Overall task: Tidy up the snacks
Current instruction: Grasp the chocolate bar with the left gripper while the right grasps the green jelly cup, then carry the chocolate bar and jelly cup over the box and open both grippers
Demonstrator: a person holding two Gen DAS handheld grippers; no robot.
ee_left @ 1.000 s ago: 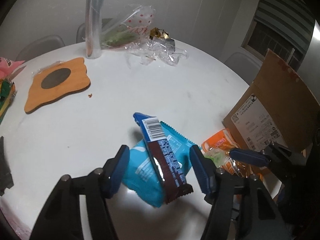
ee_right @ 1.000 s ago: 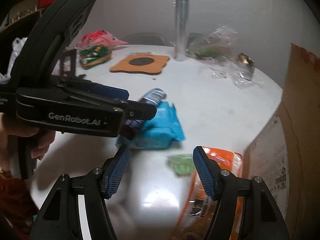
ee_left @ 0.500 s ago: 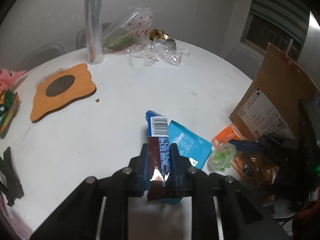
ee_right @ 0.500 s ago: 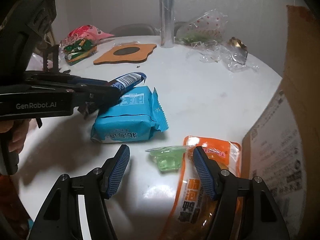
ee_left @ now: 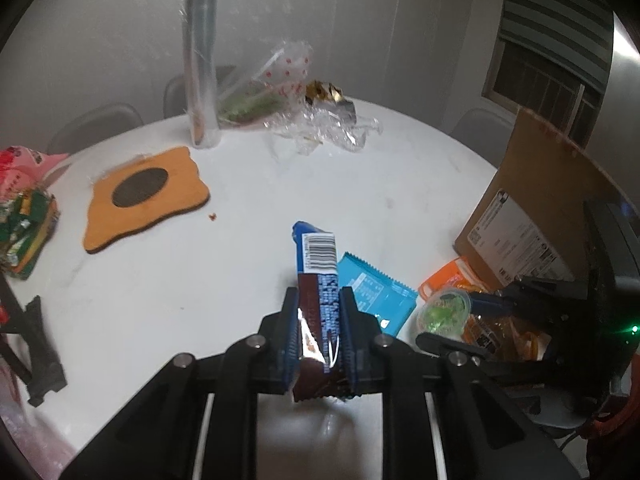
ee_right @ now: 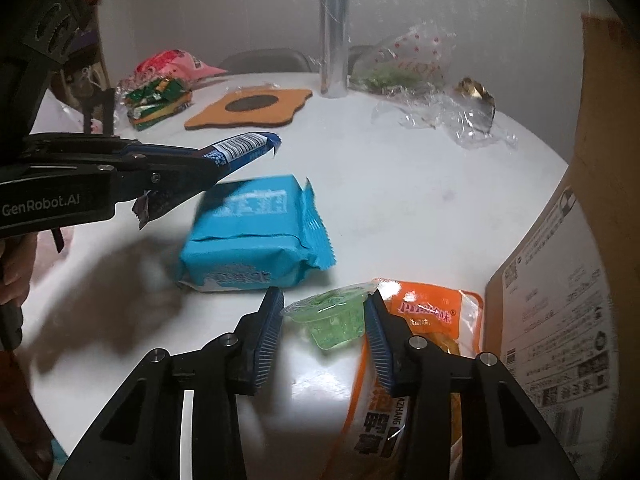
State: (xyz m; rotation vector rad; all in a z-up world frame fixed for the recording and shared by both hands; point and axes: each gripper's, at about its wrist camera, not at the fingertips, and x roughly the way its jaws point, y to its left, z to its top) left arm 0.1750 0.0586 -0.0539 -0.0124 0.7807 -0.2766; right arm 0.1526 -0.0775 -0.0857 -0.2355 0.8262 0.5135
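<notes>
My left gripper (ee_left: 319,328) is shut on a brown-and-blue snack bar (ee_left: 318,280) and holds it above the white table (ee_left: 248,184); the bar also shows in the right wrist view (ee_right: 240,150). A blue cracker pack (ee_right: 252,236) lies flat on the table under it. My right gripper (ee_right: 323,330) is partly open, its jaws on either side of a green jelly cup (ee_right: 334,316) without clearly pressing it. The cup sits at the edge of an orange snack pouch (ee_right: 404,364).
A cardboard box (ee_right: 568,280) stands at the right. A wooden coaster (ee_left: 144,196), a foil roll (ee_left: 200,84) and crumpled plastic bags (ee_left: 316,120) lie farther back. Green and pink snack packs (ee_right: 160,92) sit at the far left.
My left gripper closed on the snack bar and lifted it off the blue pack. My right gripper moved forward and narrowed around the green jelly cup.
</notes>
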